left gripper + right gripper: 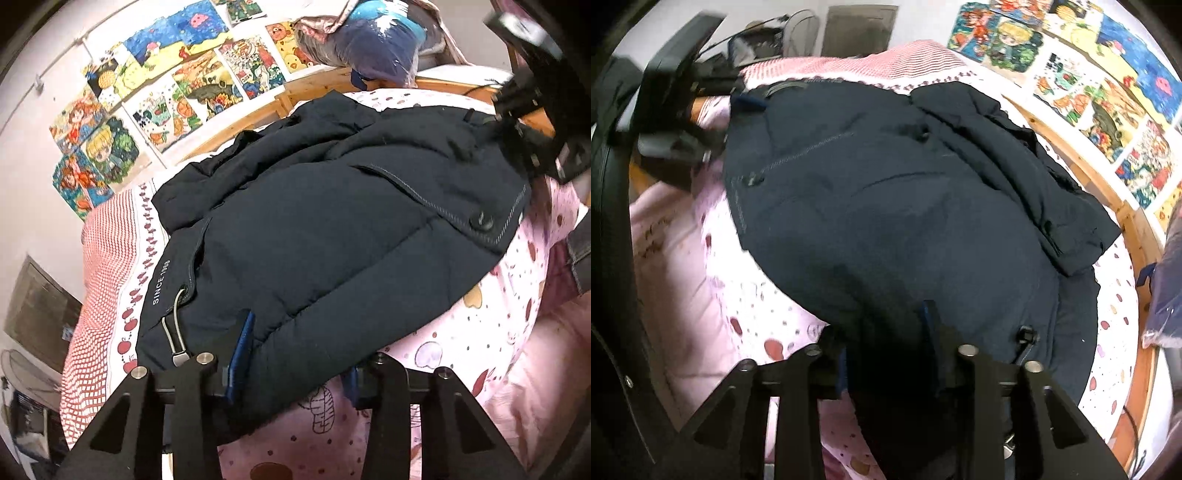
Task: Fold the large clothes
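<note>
1. Colourful children's drawings (177, 92) cover the white wall above a wooden bed rail (1082, 177), and a pink patterned bedsheet (480, 325) spreads over the bed.
2. On that sheet lies a large dark navy padded jacket (314, 229), puffed up, with one part folded over along its far side near the rail.
3. White lettering reading "SINCE 1988" (161, 282) runs along one edge of the jacket, beside a grey drawstring loop (175, 332).
4. At the near edge, the left gripper (291, 365) has its blue-padded fingers spread wide, with jacket fabric lying between them.
5. At the opposite end, the right gripper (886, 354) straddles the jacket's edge; whether it pinches the cloth I cannot tell.
6. A plastic-wrapped blue bundle (380, 44) sits beyond the rail.
</note>
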`<state>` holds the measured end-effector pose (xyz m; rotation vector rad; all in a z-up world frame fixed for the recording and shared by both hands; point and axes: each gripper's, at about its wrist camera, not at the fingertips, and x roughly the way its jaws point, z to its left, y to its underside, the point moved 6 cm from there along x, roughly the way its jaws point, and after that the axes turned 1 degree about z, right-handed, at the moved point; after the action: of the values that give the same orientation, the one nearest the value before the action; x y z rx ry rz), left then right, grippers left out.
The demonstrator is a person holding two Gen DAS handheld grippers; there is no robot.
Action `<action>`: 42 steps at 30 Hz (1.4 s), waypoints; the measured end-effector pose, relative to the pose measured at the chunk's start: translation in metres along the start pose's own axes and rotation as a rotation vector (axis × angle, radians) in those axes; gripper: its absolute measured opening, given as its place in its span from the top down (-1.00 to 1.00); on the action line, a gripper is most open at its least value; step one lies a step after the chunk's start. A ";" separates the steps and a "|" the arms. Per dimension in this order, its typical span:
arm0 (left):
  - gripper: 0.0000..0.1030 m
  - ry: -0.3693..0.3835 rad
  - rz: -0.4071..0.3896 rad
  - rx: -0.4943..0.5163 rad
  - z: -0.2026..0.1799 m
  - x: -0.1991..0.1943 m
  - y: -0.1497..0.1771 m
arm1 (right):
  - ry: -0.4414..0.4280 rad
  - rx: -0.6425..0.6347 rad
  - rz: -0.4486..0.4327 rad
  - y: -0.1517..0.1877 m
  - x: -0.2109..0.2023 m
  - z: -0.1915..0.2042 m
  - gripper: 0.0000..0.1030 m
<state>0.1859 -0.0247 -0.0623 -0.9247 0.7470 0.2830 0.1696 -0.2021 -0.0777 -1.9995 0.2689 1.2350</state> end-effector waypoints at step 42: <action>0.65 0.069 -0.028 -0.196 0.035 -0.042 -0.045 | 0.171 0.405 -0.261 -0.044 -0.080 -0.094 0.86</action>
<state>0.1953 -0.0197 0.0082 -1.1347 0.7789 0.3045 0.2151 -0.2530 0.0338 -1.7229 0.3039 0.7759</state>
